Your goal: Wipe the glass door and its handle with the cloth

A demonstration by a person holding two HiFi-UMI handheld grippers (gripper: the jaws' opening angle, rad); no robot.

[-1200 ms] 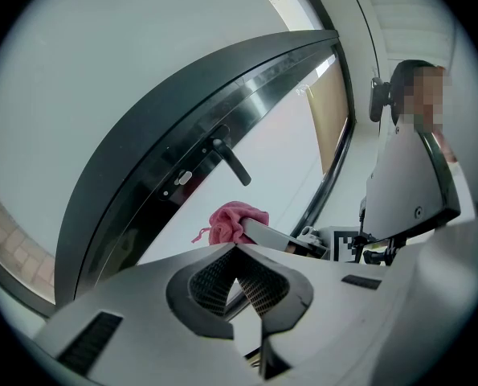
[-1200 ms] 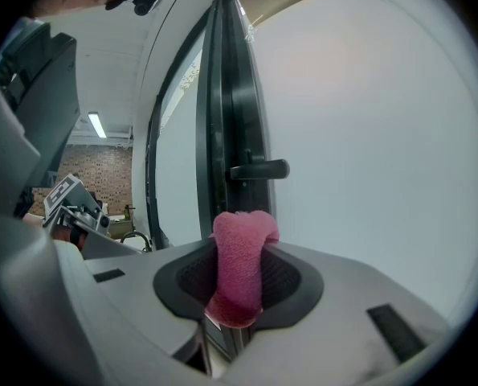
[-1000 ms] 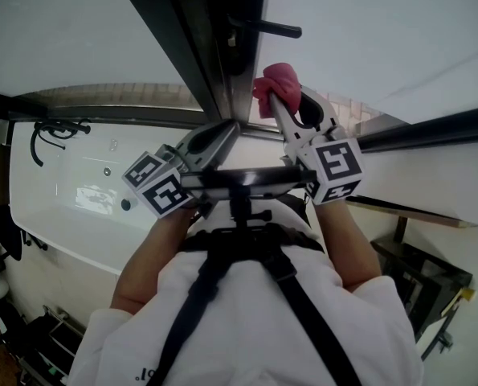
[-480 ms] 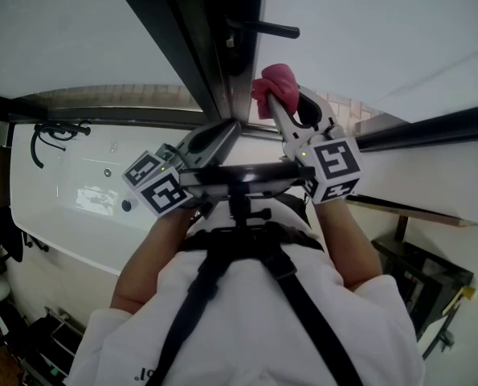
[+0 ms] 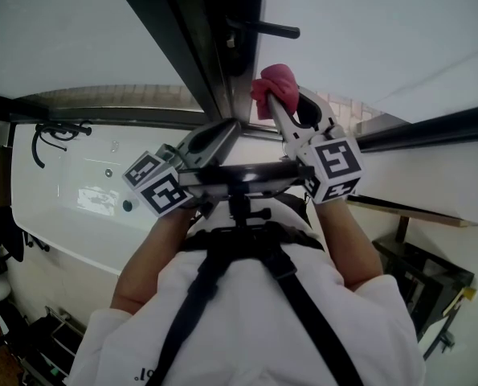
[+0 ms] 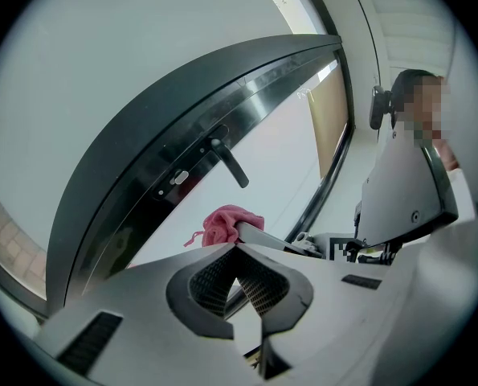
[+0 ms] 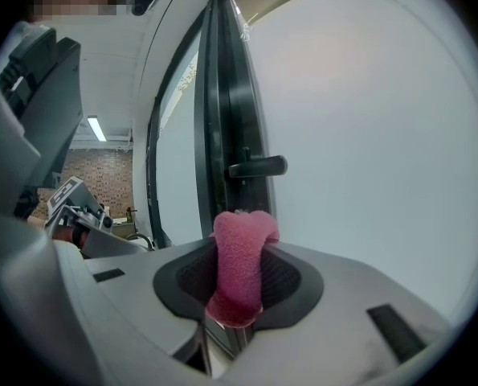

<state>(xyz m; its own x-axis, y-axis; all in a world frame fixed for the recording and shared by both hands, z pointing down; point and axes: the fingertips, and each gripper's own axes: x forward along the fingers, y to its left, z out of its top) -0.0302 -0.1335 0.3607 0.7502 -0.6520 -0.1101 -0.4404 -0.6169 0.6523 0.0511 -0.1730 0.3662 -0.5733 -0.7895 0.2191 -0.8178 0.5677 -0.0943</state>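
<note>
The dark door frame [image 5: 214,47] runs up the middle, with its black lever handle [image 5: 263,29] sticking out to the right and pale glass [image 5: 383,30] beside it. My right gripper [image 5: 277,95] is shut on a pink cloth [image 5: 275,81], which it holds just below the handle and close to the frame. In the right gripper view the cloth [image 7: 240,268] bulges between the pads, under the handle [image 7: 259,166]. My left gripper [image 5: 226,129] is shut and holds nothing, lower left of the cloth. From the left gripper view the cloth [image 6: 226,222] and handle [image 6: 226,161] lie ahead.
A white tub-like basin [image 5: 78,195] lies to the left with a black hose fitting [image 5: 54,131] above it. A black metal stand [image 5: 419,276] sits at lower right. The person's white sleeves and black chest harness [image 5: 239,272] fill the foreground.
</note>
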